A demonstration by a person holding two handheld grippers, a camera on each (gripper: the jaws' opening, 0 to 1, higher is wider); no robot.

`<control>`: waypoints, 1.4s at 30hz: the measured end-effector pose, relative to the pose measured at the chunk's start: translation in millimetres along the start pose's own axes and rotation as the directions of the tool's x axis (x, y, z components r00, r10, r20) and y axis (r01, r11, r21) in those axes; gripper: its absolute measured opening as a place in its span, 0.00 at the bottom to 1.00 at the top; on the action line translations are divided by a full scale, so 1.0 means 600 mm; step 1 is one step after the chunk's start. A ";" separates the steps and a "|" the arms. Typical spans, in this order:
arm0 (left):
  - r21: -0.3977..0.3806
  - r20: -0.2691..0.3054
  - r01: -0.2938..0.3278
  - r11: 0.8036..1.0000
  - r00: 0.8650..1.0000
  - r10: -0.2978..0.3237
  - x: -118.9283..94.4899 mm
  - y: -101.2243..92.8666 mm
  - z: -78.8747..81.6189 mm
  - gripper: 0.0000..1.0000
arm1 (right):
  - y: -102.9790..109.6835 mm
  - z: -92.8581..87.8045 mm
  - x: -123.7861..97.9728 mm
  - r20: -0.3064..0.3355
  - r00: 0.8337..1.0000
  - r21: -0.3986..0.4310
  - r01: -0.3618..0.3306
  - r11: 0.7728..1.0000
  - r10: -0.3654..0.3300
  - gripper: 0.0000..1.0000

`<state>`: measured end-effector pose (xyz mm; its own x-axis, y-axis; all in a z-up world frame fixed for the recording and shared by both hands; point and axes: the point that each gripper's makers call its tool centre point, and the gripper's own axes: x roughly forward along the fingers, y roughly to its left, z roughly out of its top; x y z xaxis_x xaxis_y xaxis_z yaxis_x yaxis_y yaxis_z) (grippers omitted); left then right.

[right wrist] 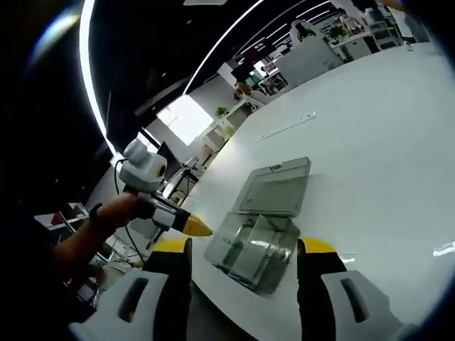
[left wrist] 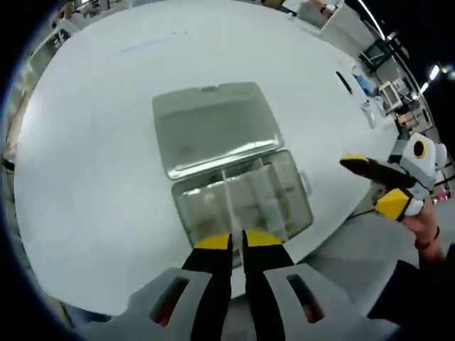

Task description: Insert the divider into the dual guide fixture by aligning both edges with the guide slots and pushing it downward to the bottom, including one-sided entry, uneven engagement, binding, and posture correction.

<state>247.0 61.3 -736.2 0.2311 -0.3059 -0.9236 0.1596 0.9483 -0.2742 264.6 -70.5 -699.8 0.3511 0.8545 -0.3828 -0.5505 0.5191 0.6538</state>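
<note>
Right now the person is working over a clear plastic box (left wrist: 242,202) sitting near the edge of a white table (left wrist: 92,142), its hinged lid (left wrist: 213,124) thrown open and lying flat behind it. In the left gripper view, the left gripper (left wrist: 237,241) is poised right at the near wall of the box, its yellow-tipped jaws drawn almost together; something thin and clear may be pinched between them, but I cannot tell for certain. Inside the box a clear divider (left wrist: 229,195) is standing upright, running from the near wall toward the hinge side, with other clear partitions beside it.

The right gripper (right wrist: 244,247) is hanging off the table edge, jaws spread wide and holding nothing, with the box (right wrist: 254,249) framed between them. In the left gripper view it (left wrist: 384,186) is floating well apart from the box.

To my eye this looks like the seating stage: the divider is already in the guides, and whether it has reached the bottom is hard to read through the clear plastic. The next move seems to call for a level, straight-down press, watching that both edges are sinking evenly rather than one side binding.
</note>
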 end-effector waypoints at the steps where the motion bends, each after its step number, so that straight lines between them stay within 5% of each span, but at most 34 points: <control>1: -0.004 -0.002 0.002 1.000 1.000 -0.002 0.001 0.001 0.000 0.03 | 0.000 0.001 0.000 0.000 1.000 0.000 0.000 1.000 0.000 0.57; 42: -0.016 -0.116 -0.034 0.999 0.993 0.032 0.026 0.009 -0.006 0.03 | -0.013 0.002 0.005 -0.004 1.000 0.043 0.008 0.999 -0.008 0.55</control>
<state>248.0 61.9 -753.4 0.1231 -0.2636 -0.9568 0.1362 0.9595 -0.2468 270.8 -71.7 -705.4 0.3523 0.8505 -0.3906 -0.5143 0.5246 0.6784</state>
